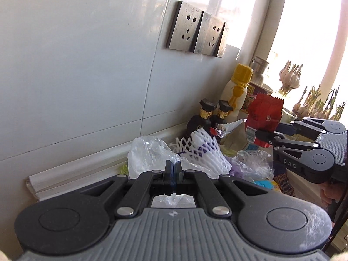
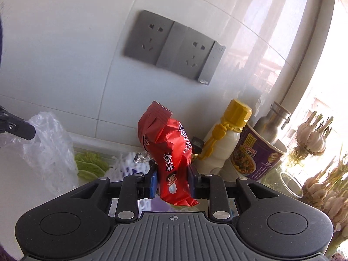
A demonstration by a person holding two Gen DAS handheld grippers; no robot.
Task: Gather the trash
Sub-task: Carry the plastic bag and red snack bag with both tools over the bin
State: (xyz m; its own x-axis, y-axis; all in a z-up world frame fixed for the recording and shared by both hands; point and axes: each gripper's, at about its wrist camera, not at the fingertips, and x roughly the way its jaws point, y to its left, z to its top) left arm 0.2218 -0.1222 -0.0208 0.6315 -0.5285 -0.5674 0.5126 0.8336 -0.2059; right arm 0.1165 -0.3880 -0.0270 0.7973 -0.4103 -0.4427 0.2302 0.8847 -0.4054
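Left wrist view: left gripper [image 1: 173,165] is clenched tight, pads together with a fold of the clear plastic bag [image 1: 148,154] pinched between them; film also shows through the gap behind the pads. The bag bulges just beyond the fingertips, in front of the white tiled wall [image 1: 76,76]. Right of the bag lies white foam fruit netting [image 1: 206,150] with purple print, then more crumpled clear film [image 1: 252,161] on the counter. Far behind: two dark bottles with black stoppers [image 1: 214,111], a white bottle with yellow cap [image 1: 237,87], a steel flask [image 1: 260,69]. Double wall socket [image 1: 195,32] above. The right gripper [image 1: 264,138] enters from the right edge, clamped on the red snack packet [image 1: 266,115], which stands upright above the clutter. Garlic bunches [image 1: 289,76] at the bright window, far right.

Right wrist view: right gripper [image 2: 173,180] is grasping the red snack packet [image 2: 171,152] across its lower half, blue pads pressing both sides; serrated top edge points up and leans left, bottom corner sticks out below the pads. Packet is off the counter. Left gripper's tip [image 2: 17,126] shows at the left edge, touching the clear plastic bag [image 2: 47,148]. Green leaf scraps [image 2: 89,165] lie on the counter beside the bag, near the wall. Right of the packet: yellow-capped bottle [image 2: 226,143], purple instant-noodle cup [image 2: 254,154], steel flask [image 2: 271,124], garlic [image 2: 313,137]. Socket plate [image 2: 174,45] on the wall.
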